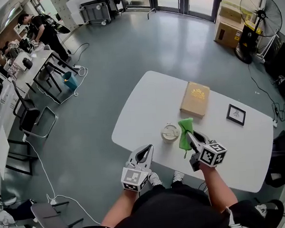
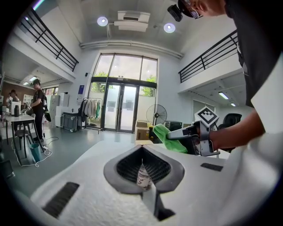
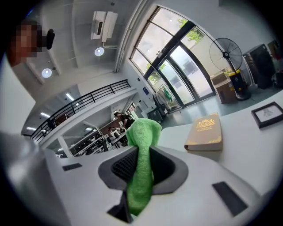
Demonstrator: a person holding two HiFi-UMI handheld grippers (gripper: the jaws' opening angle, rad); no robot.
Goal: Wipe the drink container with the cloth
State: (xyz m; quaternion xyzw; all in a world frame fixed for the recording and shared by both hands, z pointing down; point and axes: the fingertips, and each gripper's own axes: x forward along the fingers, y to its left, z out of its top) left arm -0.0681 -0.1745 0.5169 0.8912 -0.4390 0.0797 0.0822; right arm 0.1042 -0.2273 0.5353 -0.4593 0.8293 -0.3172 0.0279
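The drink container, a paper cup with a white lid [image 1: 170, 133], stands on the white table [image 1: 146, 101] near its front edge. A green cloth [image 1: 185, 133] hangs from my right gripper [image 1: 191, 136], which is shut on it just right of the cup. In the right gripper view the cloth [image 3: 141, 137] sticks up from between the jaws. My left gripper [image 1: 146, 152] hovers at the table edge, left of and short of the cup, jaws together and empty. In the left gripper view the patterned cup [image 2: 143, 176] shows through a thin slit, and the cloth [image 2: 170, 137] is at the right.
A tan book [image 1: 195, 99] lies beyond the cup, and a small black picture frame [image 1: 236, 114] is at the right. A standing fan [image 1: 257, 12] and cardboard boxes [image 1: 228, 26] are far off. A person stands by desks [image 1: 33, 60] at the far left.
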